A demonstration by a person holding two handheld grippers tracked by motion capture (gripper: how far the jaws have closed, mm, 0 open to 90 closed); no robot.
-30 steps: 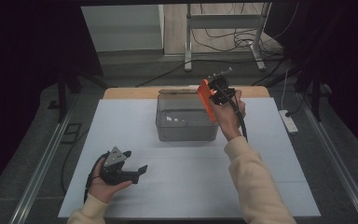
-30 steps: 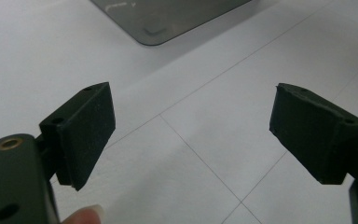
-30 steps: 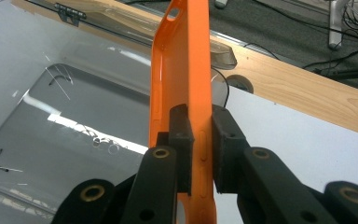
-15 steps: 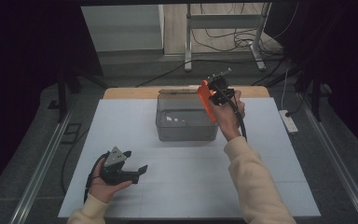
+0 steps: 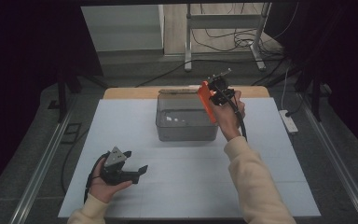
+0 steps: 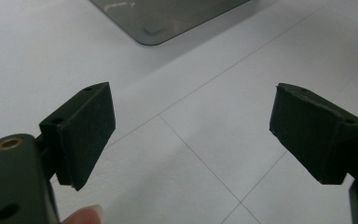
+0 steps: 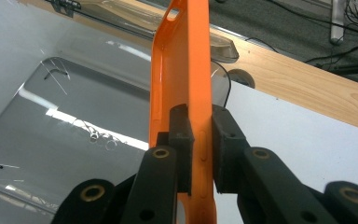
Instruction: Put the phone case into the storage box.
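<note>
At the left of the high view, the left gripper (image 5: 129,171) rested low on the white table (image 5: 191,186), held in the person's left hand (image 5: 103,183). Its jaws stood wide apart with nothing between them; in the left gripper view only bare tabletop lay between the two black pads (image 6: 86,130). Farther along, near the middle of the table's far side, stood a clear plastic bin (image 5: 185,122). Over the bin's right edge, the right gripper (image 5: 210,100) was raised in the right hand (image 5: 227,116), its jaws clamped on an orange phone case (image 7: 182,70). The case stood on edge, pinched across its thin side wall, above the bin's right rim.
</note>
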